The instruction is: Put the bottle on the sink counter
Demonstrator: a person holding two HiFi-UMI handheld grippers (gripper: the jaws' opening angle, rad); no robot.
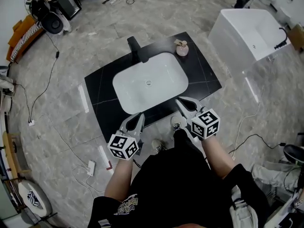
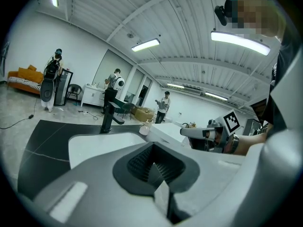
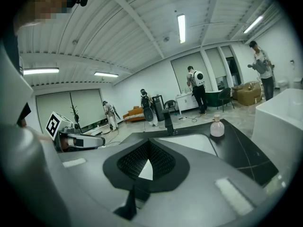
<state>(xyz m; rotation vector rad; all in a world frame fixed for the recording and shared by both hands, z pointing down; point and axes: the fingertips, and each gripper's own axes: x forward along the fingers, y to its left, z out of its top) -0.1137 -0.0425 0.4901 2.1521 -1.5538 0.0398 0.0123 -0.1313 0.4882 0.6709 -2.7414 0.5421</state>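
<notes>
A small pinkish bottle [image 1: 182,48] with a pump top stands upright on the black sink counter [image 1: 204,75], at its far right corner. It also shows in the right gripper view as the bottle [image 3: 217,126] and, smaller, in the left gripper view as the bottle [image 2: 144,128]. My left gripper [image 1: 138,117] hangs over the counter's near edge, shut and empty. My right gripper [image 1: 182,101] sits over the near right edge, also shut with nothing in it. Both are well short of the bottle.
A white basin [image 1: 149,82] fills the counter's middle, with a black faucet [image 1: 135,49] behind it. A white tub [image 1: 247,30] stands to the right. Cables and a power strip [image 1: 90,167] lie on the floor. People stand far off in the room.
</notes>
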